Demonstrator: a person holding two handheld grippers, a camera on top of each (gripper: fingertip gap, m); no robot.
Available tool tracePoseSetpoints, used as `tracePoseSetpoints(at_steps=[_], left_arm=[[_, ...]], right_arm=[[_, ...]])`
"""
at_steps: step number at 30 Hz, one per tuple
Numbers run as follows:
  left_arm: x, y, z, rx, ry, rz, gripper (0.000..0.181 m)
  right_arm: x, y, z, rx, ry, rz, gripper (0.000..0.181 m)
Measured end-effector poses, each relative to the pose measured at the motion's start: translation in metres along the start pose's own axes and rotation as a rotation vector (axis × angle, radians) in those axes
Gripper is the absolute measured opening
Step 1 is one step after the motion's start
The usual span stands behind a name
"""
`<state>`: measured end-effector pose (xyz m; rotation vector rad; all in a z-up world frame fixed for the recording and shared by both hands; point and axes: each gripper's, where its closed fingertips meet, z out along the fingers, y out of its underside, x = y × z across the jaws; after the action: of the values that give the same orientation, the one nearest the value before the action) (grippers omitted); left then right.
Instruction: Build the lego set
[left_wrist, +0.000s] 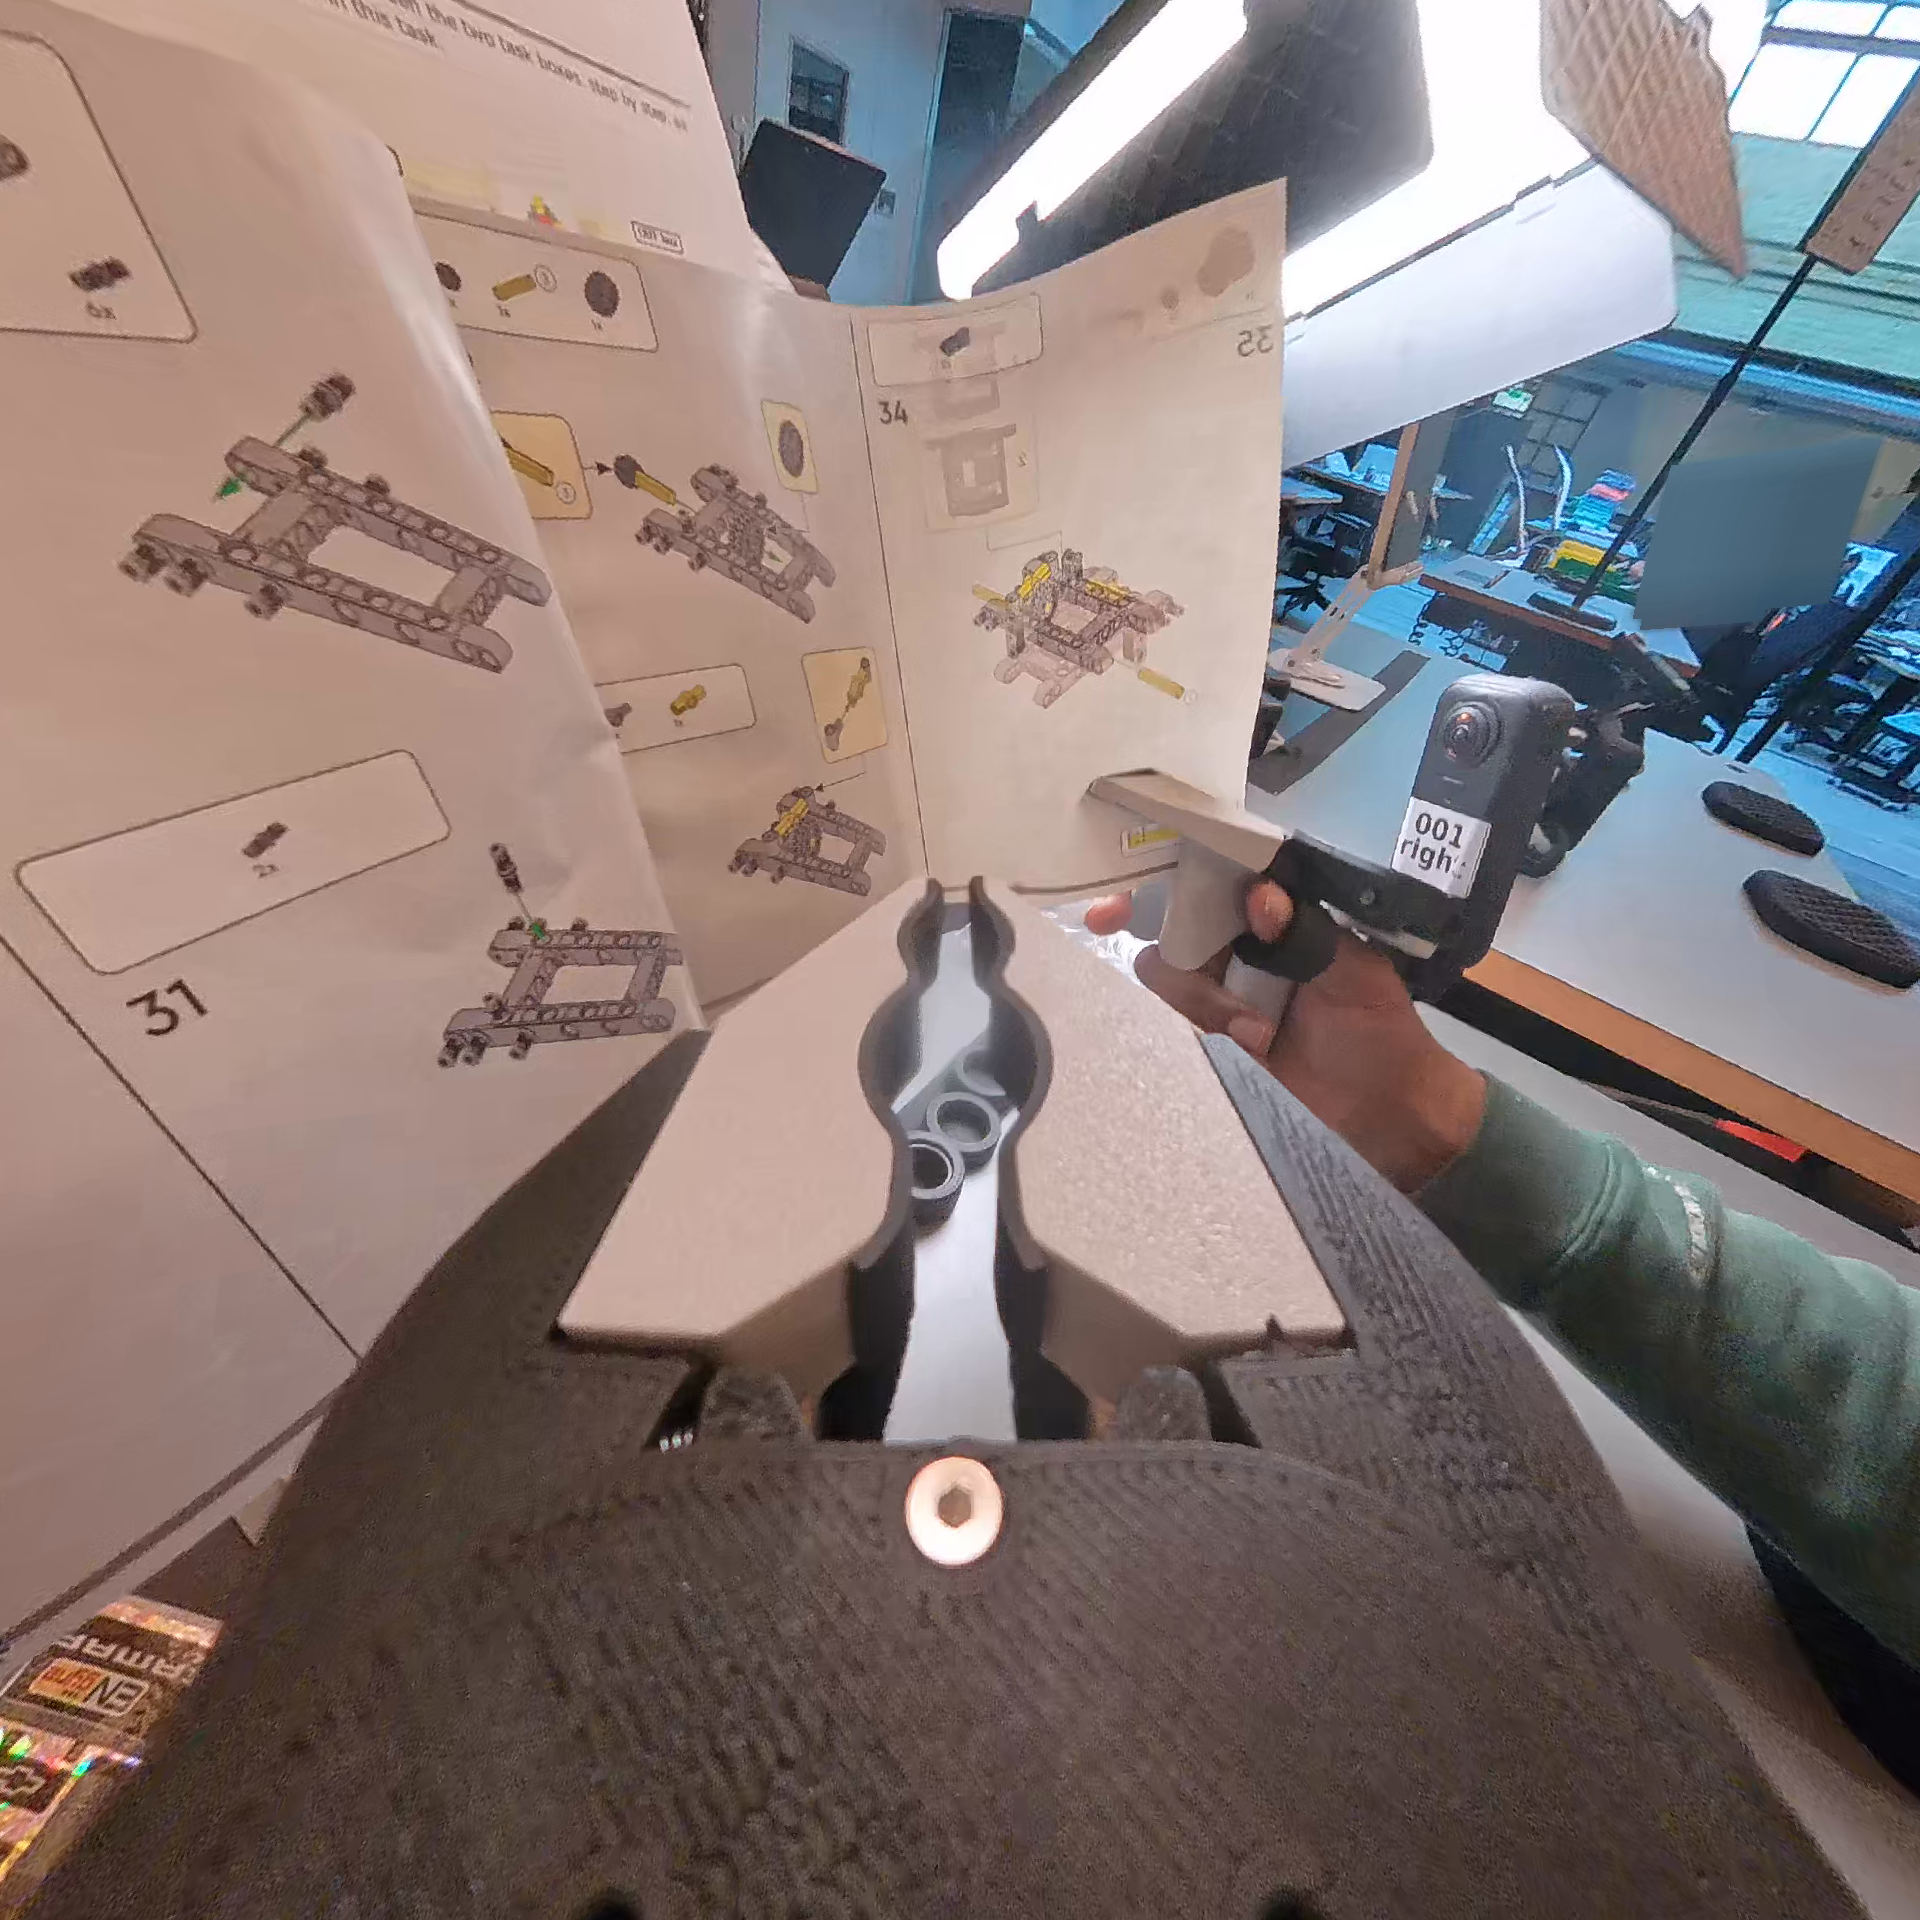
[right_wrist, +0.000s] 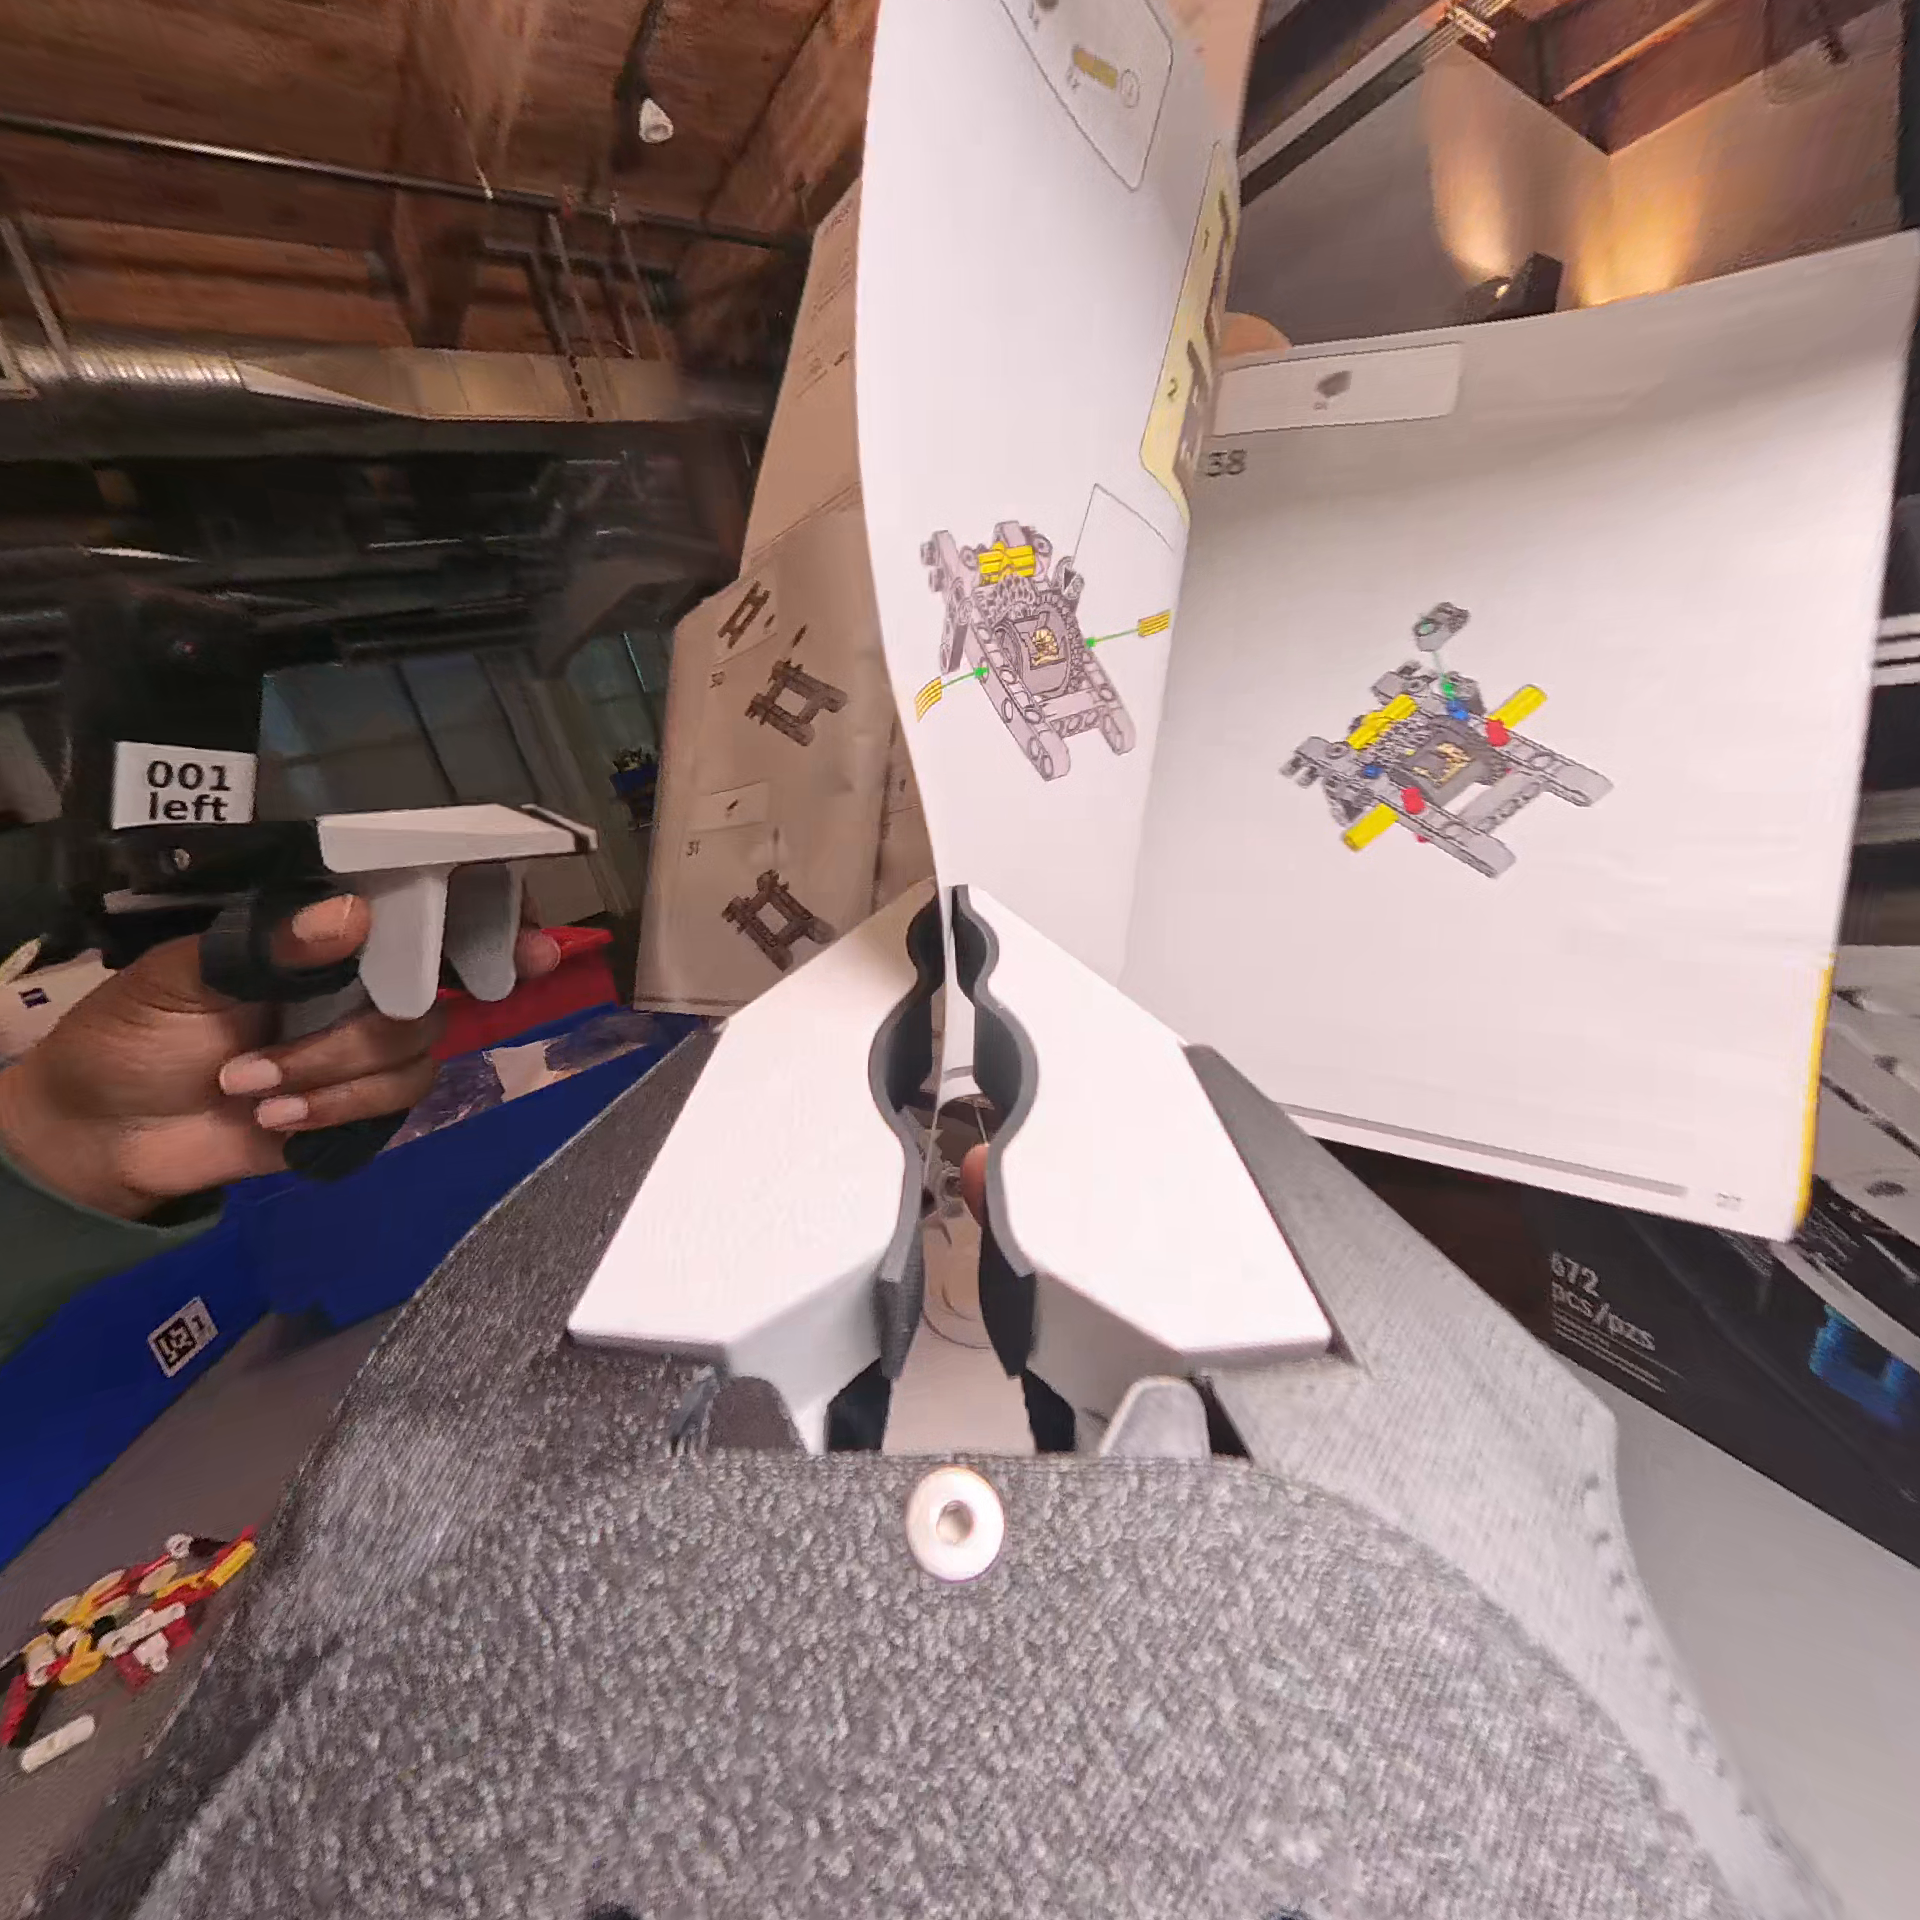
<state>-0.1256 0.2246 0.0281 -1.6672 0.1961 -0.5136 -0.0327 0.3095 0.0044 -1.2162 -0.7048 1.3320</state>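
Note:
The instruction booklet (left_wrist: 312, 623) stands open in front of me, showing grey frame build steps. My right gripper (right_wrist: 953, 899) is shut on the lower edge of one page (right_wrist: 1018, 416) and holds that page upright; it also shows in the left wrist view (left_wrist: 1117, 790), pinching the page (left_wrist: 1070, 540). My left gripper (left_wrist: 956, 896) is shut, with a grey holed lego piece (left_wrist: 951, 1127) sitting in the hollow between its fingers. It is raised left of the booklet in the right wrist view (right_wrist: 566, 821). Another booklet page (right_wrist: 1507, 831) stands to the right.
A blue bin (right_wrist: 104, 1382) and a red bin (right_wrist: 540, 966) sit at the left. Several small red, yellow and white pieces (right_wrist: 114, 1631) lie loose on the table. A black lego box (right_wrist: 1662, 1351) stands right. Two black round pads (left_wrist: 1829, 925) lie on the table. The gap from one gripper's tips to the other's is roughly 15 cm.

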Motion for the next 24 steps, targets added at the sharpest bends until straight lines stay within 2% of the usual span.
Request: tracePoseSetpoints(at_steps=[3,6,9,11,13,15,16,18,21,24], left_arm=[[0.012,-0.014,-0.007,0.057,0.036,-0.008,0.031],[0.034,-0.028,-0.013,0.101,0.082,-0.001,0.054],[0.038,-0.028,-0.015,0.081,0.044,0.011,0.062],[0.022,-0.025,-0.021,0.064,-0.062,0.028,0.043],[0.0,-0.025,-0.033,0.061,-0.189,0.073,0.025],[-0.02,-0.025,-0.047,0.057,-0.266,0.097,0.006],[-0.028,-0.025,-0.054,0.052,-0.282,0.103,0.0],[-0.048,-0.025,-0.069,0.04,-0.327,0.11,0.0],[-0.073,-0.028,-0.09,0.047,-0.356,0.124,0.0],[-0.098,-0.034,-0.108,0.039,-0.395,0.159,0.0]], right_arm=[[-0.032,0.006,0.013,-0.03,-0.024,-0.15,0.0],[-0.068,0.025,0.034,-0.101,-0.02,-0.377,0.0],[-0.092,0.047,0.057,-0.161,0.028,-0.617,0.0],[-0.106,0.061,0.069,-0.193,0.044,-0.749,0.0],[-0.125,0.077,0.077,-0.221,-0.015,-0.809,0.007],[-0.148,0.095,0.076,-0.266,-0.133,-0.814,0.028],[-0.162,0.103,0.071,-0.292,-0.22,-0.795,0.03],[-0.186,0.11,0.057,-0.327,-0.382,-0.708,0.034],[-0.195,0.083,0.044,-0.27,-0.46,-0.539,0.036],[-0.152,0.042,0.05,-0.192,-0.283,-0.506,0.029]])
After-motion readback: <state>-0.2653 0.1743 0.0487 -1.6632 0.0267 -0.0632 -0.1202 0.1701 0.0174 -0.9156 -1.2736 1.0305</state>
